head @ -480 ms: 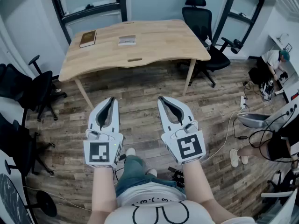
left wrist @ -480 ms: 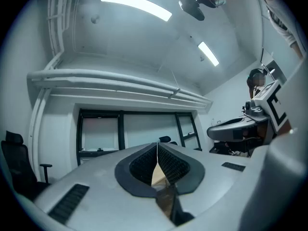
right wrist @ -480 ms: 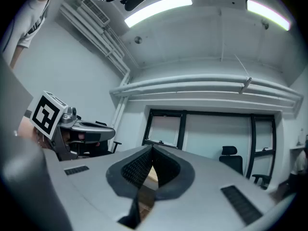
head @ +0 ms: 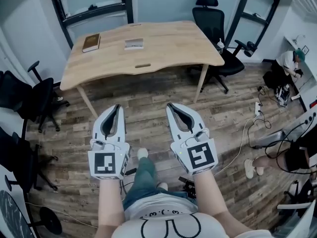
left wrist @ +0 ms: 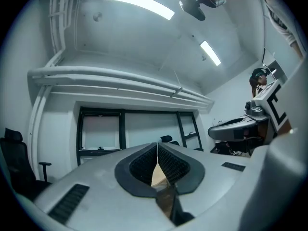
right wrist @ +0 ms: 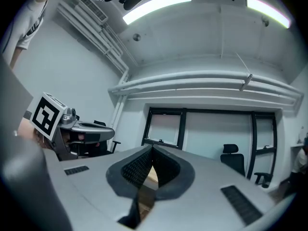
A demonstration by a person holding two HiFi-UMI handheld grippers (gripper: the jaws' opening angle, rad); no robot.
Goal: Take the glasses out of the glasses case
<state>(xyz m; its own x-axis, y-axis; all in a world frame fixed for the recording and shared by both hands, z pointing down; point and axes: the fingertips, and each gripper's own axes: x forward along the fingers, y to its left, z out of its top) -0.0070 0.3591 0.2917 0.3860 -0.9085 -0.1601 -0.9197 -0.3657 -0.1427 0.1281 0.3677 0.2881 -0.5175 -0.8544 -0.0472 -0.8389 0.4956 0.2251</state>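
Observation:
On the wooden table (head: pixel 163 48) far ahead lie a brown flat case-like object (head: pixel 91 41) at the left and a small grey-white flat object (head: pixel 134 43) near the middle; which one is the glasses case I cannot tell. My left gripper (head: pixel 118 106) and right gripper (head: pixel 170 104) are held side by side over the floor, well short of the table. Both point forward with jaws closed and nothing between them. The left gripper view shows the left gripper (left wrist: pixel 157 144) with tips meeting. In the right gripper view the right gripper (right wrist: pixel 152 148) is likewise shut.
Black office chairs stand at the table's right (head: pixel 215 29) and along the left wall (head: pixel 29 95). A person (head: pixel 292 63) crouches at the far right near cables (head: pixel 257 110) on the wooden floor. Windows line the wall behind the table.
The person's foot has stepped forward a little and the view has shifted slightly. Both grippers stay shut and side by side.

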